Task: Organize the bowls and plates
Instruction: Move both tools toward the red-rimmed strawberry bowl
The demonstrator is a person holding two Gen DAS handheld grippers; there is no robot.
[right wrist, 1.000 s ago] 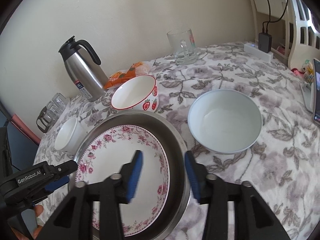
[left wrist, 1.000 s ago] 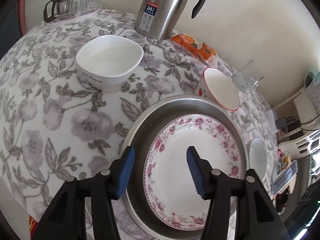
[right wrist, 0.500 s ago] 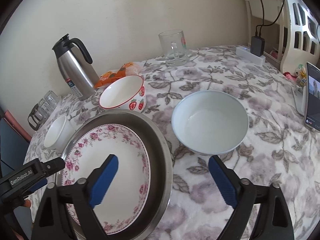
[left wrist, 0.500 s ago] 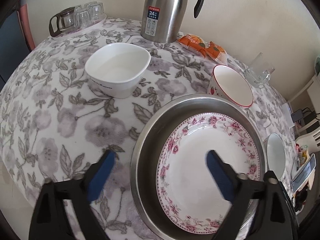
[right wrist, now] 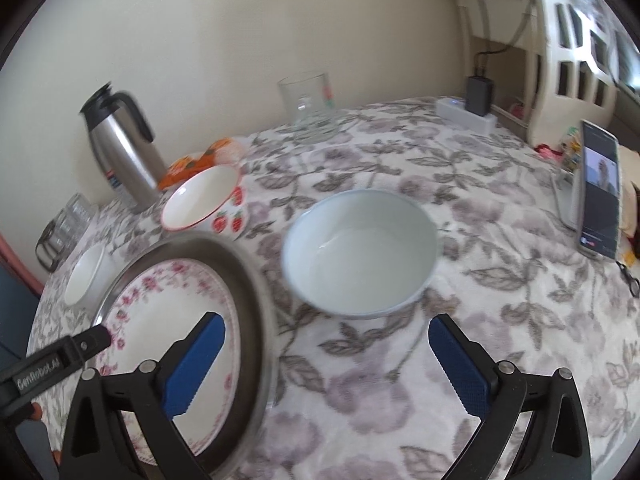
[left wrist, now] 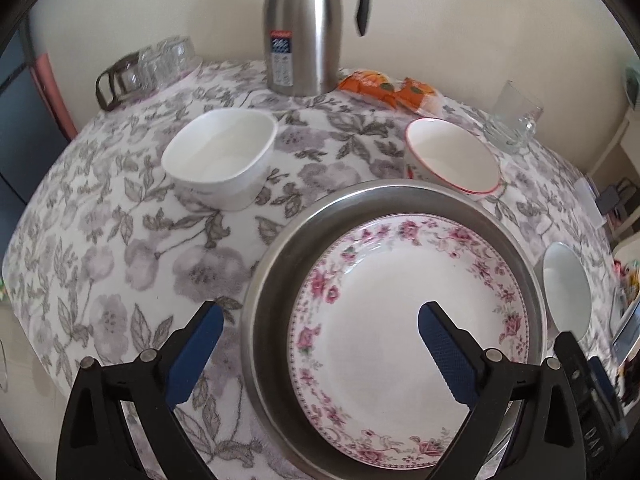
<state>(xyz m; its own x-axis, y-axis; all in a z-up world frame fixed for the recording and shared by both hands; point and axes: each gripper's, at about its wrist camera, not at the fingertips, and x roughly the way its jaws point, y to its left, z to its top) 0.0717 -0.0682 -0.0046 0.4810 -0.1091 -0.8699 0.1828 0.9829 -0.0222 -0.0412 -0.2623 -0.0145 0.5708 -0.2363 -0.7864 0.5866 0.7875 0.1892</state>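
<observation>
A rose-patterned plate (left wrist: 408, 320) lies inside a steel pan (left wrist: 272, 272) on the floral tablecloth. My left gripper (left wrist: 320, 336) is open and empty above the pan's near left rim. A square white bowl (left wrist: 220, 156) sits at the back left, and a red-rimmed strawberry bowl (left wrist: 452, 156) sits behind the pan. My right gripper (right wrist: 326, 348) is open and empty, just short of a pale round bowl (right wrist: 360, 256) to the right of the pan (right wrist: 252, 320). The plate (right wrist: 160, 320) and the strawberry bowl (right wrist: 204, 200) also show in the right wrist view.
A steel thermos (left wrist: 308, 28), orange snack packets (left wrist: 388, 88), a glass mug (left wrist: 512, 120) and a glass teapot with cups (left wrist: 148, 68) stand along the back by the wall. A phone (right wrist: 600, 192) and a power strip (right wrist: 468, 112) lie at the right edge.
Both grippers have opened wide from nearly closed and drawn back. The right gripper has swung right, from over the pan toward the pale round bowl.
</observation>
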